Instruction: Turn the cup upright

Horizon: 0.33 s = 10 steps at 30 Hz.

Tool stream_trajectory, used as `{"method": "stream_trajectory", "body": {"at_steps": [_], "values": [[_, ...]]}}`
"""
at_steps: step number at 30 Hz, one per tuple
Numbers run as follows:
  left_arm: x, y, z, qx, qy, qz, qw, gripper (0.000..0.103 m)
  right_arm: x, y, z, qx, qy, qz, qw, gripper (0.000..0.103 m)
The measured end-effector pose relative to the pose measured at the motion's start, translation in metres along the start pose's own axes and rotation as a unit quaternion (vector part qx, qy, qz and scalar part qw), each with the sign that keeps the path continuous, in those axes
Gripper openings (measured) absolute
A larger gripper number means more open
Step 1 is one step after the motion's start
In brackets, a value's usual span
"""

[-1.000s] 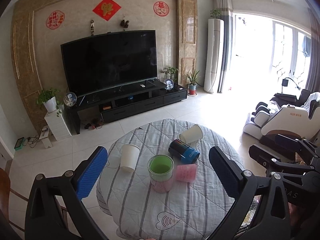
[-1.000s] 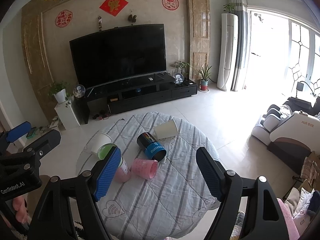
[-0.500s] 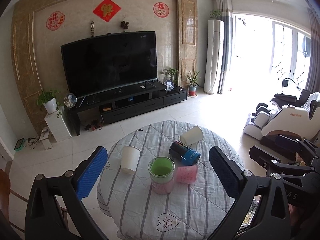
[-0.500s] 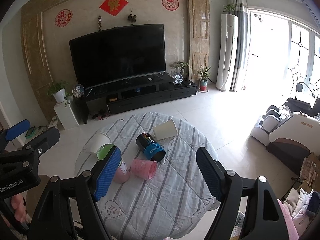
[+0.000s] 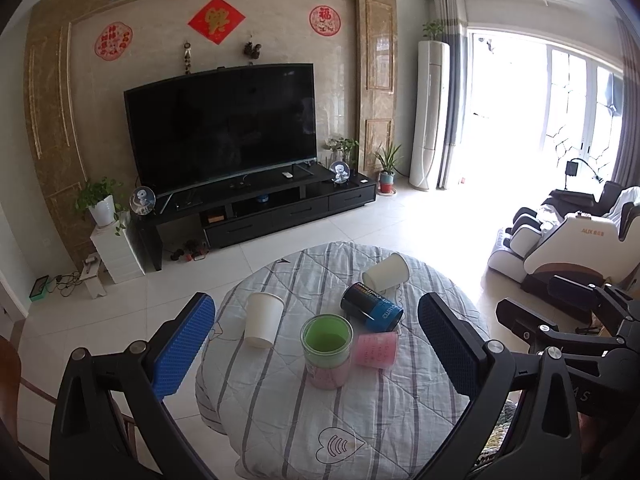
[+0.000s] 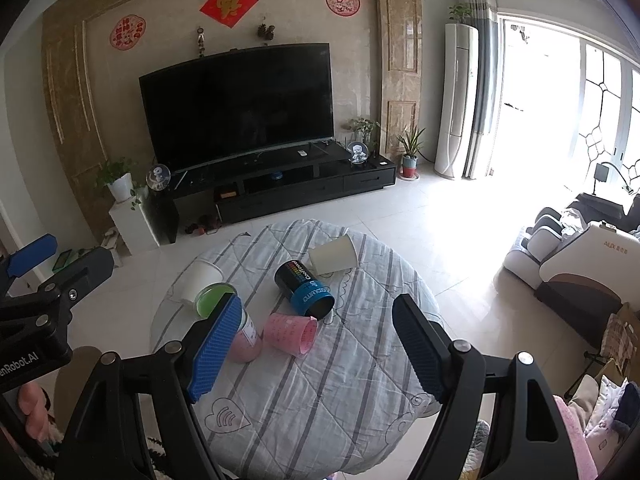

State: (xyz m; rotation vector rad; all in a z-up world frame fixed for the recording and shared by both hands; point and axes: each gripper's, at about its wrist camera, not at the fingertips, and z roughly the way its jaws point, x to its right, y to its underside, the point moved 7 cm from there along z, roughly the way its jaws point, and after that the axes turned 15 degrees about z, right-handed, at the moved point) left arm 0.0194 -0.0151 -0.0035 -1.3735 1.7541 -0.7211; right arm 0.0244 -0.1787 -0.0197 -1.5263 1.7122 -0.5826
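On the round table (image 5: 360, 432) (image 6: 360, 400) stand an upright white paper cup (image 5: 262, 322) (image 6: 198, 282) and an upright pink cup with a green inside (image 5: 327, 354) (image 6: 224, 320). A pink cup (image 5: 377, 349) (image 6: 290, 333), a black-and-blue cup (image 5: 372, 307) (image 6: 306, 288) and a white paper cup (image 5: 386, 272) (image 6: 334, 255) lie on their sides. My left gripper (image 5: 316, 352) is open and empty above the table's near side. My right gripper (image 6: 316, 344) is open and empty, held above the table.
The table has a striped grey cloth. Behind it are tiled floor, a black TV stand (image 5: 256, 208) and a large TV (image 5: 224, 128). A massage chair (image 5: 576, 240) stands at the right. The other gripper shows at each view's edge.
Both views have shifted slightly; the table sits a little lower and farther in the frames. Both grippers stay open. No cup has moved.
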Motion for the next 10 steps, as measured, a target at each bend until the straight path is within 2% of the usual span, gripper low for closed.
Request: {"method": "stream_trajectory", "body": {"at_steps": [10], "values": [[-0.0019,-0.004,-0.0007,0.004,0.003,0.001,1.0,0.103,-0.0003,0.0002,-0.001,0.002,0.005,0.0,1.0,0.079]]}}
